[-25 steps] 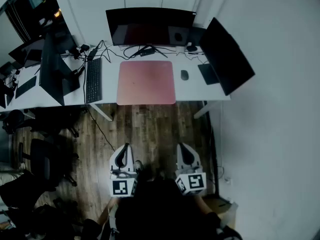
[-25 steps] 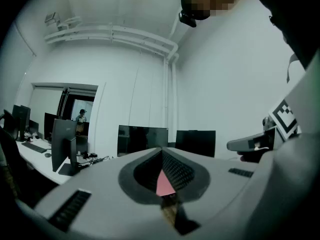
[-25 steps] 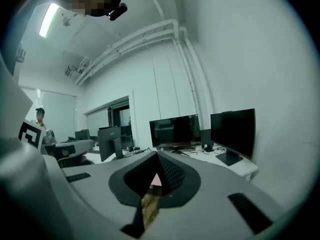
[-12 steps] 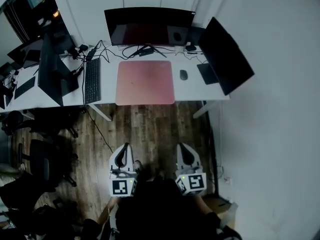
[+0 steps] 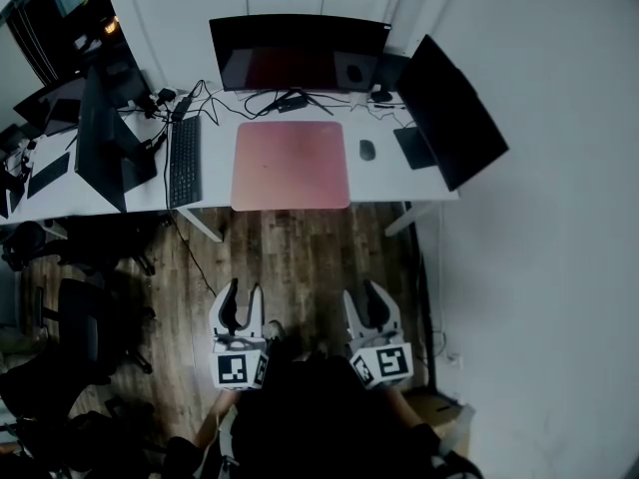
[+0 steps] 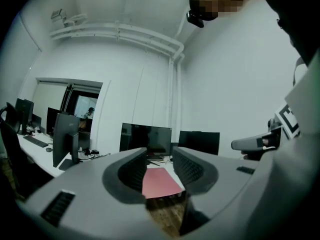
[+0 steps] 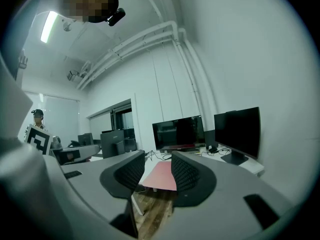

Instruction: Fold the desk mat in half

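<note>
A pink desk mat (image 5: pixel 291 165) lies flat and unfolded on the white desk (image 5: pixel 384 180), in front of the middle monitor. Both grippers hang over the wooden floor, well short of the desk. My left gripper (image 5: pixel 241 303) has its jaws opening with nothing between them; past them the mat (image 6: pixel 160 181) shows far off. My right gripper (image 5: pixel 366 304) is likewise opening and empty, and the mat (image 7: pixel 162 176) shows through its gap.
On the desk stand a middle monitor (image 5: pixel 298 52), a right monitor (image 5: pixel 449 109), a keyboard (image 5: pixel 186 160) left of the mat and a mouse (image 5: pixel 367 150) right of it. Cables trail behind. Office chairs (image 5: pixel 80 319) stand at the left on the floor.
Both grippers have gone from shut to open, their jaws spread apart. They stay in the same place over the floor. The mat has not moved.
</note>
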Tool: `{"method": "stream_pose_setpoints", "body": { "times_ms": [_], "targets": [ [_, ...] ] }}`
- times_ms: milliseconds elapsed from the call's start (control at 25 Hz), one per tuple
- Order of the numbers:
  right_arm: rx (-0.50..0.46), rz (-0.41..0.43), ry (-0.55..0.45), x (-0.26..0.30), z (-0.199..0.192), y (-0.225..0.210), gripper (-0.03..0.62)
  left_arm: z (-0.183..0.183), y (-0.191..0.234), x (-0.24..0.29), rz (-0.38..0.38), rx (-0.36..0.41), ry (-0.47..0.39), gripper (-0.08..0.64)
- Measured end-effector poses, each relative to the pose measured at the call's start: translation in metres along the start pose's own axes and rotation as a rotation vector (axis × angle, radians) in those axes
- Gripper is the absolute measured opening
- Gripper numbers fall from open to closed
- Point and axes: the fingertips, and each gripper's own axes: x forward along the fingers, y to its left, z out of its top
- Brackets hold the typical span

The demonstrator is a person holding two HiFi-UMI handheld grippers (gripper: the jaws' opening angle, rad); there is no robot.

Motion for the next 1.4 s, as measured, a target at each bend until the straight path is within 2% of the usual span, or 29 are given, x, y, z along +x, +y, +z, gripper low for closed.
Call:
{"method": "stream_pose_setpoints", "body": {
  "times_ms": [120,240,400,520,840,1040,1280,1400],
  "targets": [
    [0.022,-0.007,0.007,0.005,0.002,0.009,0.146,-0.004,0.008,-0.001,-0.007,0.014,0.013,0.144],
    [-0.024,-0.025,-0.024,0.011,0.003,0.009,0.146,-0.005,0.018,0.001,-0.018,0.035,0.023,0.143],
    [0.003,-0.047,-0.012,0.022,0.0,0.022,0.146,-0.004,0.033,0.007,-0.028,0.003,-0.006,0.144],
    [-0.02,-0.068,-0.008,0.031,-0.007,0.03,0.146,-0.008,0.046,0.013,-0.054,0.01,0.009,0.144],
    [-0.009,-0.085,0.002,0.06,-0.008,0.061,0.146,-0.015,0.076,0.024,-0.12,0.035,0.026,0.143],
    [-0.046,-0.09,0.032,0.071,-0.021,0.056,0.146,-0.017,0.086,0.036,-0.132,0.031,0.016,0.143],
    [0.001,-0.067,0.045,0.109,-0.015,0.044,0.146,-0.028,0.093,0.068,-0.111,0.03,0.048,0.143],
    [-0.021,-0.049,0.052,0.132,-0.019,0.023,0.146,-0.027,0.094,0.091,-0.099,0.047,0.052,0.143]
  ]
}}
